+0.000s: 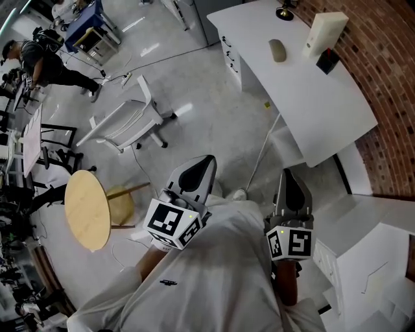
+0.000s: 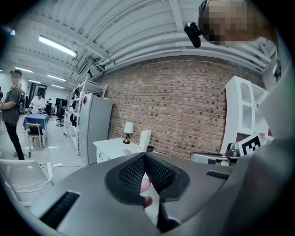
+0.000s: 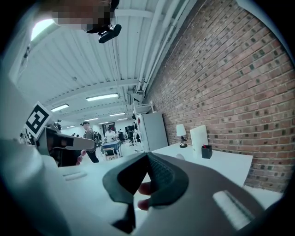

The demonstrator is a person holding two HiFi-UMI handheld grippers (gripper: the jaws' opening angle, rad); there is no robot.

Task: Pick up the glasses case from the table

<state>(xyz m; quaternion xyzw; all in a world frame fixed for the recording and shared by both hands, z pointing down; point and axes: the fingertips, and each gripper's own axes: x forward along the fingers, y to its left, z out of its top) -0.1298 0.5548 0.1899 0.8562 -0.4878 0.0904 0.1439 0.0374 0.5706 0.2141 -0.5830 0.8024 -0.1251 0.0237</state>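
The glasses case (image 1: 277, 50) is a small grey-beige oval lying on the white table (image 1: 318, 104) at the far end of the head view; it shows as a small bump (image 3: 179, 157) in the right gripper view. Both grippers are held close to the person's chest, well short of the table. The left gripper (image 1: 206, 159) (image 2: 144, 156) has its jaw tips together with nothing between them. The right gripper (image 1: 290, 174) (image 3: 147, 154) is shut and empty too. Each points roughly level toward the table.
On the table stand a small lamp (image 1: 284, 11), a cream upright box (image 1: 325, 32) and a small black holder (image 1: 327, 60). A brick wall (image 1: 386, 78) runs behind it. A white chair (image 1: 126, 120), a round wooden stool (image 1: 87, 209) and a white cabinet (image 1: 376, 259) stand nearby.
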